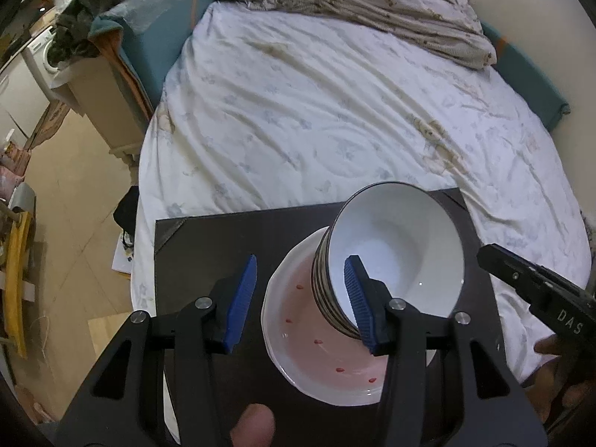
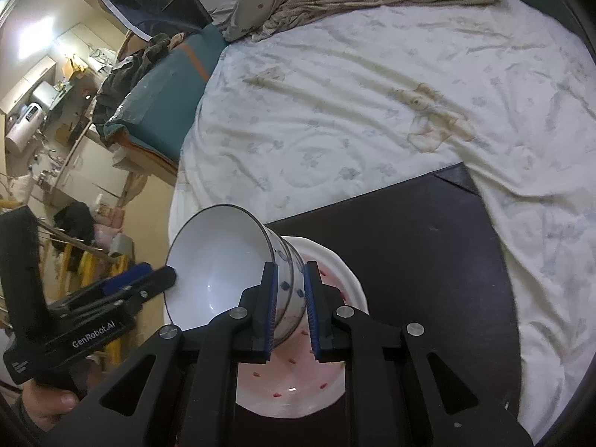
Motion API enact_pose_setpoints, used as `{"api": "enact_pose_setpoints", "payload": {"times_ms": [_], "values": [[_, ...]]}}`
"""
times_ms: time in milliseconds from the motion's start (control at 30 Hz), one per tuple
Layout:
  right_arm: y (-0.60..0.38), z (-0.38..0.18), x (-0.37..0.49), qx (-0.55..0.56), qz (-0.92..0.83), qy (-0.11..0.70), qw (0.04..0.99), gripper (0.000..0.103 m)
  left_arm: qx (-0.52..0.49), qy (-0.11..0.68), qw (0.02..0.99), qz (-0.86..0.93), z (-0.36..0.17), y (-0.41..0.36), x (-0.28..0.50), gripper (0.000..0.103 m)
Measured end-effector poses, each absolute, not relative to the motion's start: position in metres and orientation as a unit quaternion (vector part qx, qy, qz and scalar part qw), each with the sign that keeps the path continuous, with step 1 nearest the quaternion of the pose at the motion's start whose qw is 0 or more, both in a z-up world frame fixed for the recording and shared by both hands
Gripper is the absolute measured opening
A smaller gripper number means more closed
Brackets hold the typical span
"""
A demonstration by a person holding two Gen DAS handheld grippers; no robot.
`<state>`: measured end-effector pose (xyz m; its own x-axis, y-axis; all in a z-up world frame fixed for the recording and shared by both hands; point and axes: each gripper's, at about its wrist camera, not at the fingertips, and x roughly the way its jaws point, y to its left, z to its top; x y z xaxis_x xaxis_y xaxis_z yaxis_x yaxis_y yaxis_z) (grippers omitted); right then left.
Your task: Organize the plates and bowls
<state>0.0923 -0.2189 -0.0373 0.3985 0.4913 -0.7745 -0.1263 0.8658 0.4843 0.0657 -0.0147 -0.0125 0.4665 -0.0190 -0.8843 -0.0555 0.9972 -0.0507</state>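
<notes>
A white bowl with a dark rim and blue flowers on its outside stands with its foot down in a white plate that has a pink, red-dotted inside. My right gripper is shut on the bowl's wall, its blue pads pressing on both sides. My left gripper is open: one finger hangs over the bowl's inside and the other finger is outside, with neither pad touching. In the right wrist view the left gripper sits at the bowl's left rim.
The plate lies on a black board set on a bed with a white flowered sheet. A crumpled quilt lies at the far end. Floor and cluttered furniture are to the left. A thumb shows at the bottom edge.
</notes>
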Motion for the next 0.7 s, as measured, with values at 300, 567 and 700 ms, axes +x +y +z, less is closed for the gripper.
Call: {"api": "enact_pose_setpoints", "payload": {"times_ms": [300, 567, 700], "values": [[-0.233, -0.001, 0.06, 0.174, 0.181, 0.467, 0.848, 0.081, -0.033, 0.466, 0.884, 0.008, 0.021, -0.013, 0.027, 0.084], [-0.235, 0.035, 0.016, 0.137, 0.173, 0.431, 0.875, 0.096, -0.028, 0.415, 0.909, -0.03, 0.042, -0.021, -0.022, 0.102], [-0.236, 0.039, -0.007, 0.129, 0.177, 0.43, 0.876, 0.098, -0.029, 0.433, 0.9, -0.039, 0.029, -0.023, -0.042, 0.102]]}}
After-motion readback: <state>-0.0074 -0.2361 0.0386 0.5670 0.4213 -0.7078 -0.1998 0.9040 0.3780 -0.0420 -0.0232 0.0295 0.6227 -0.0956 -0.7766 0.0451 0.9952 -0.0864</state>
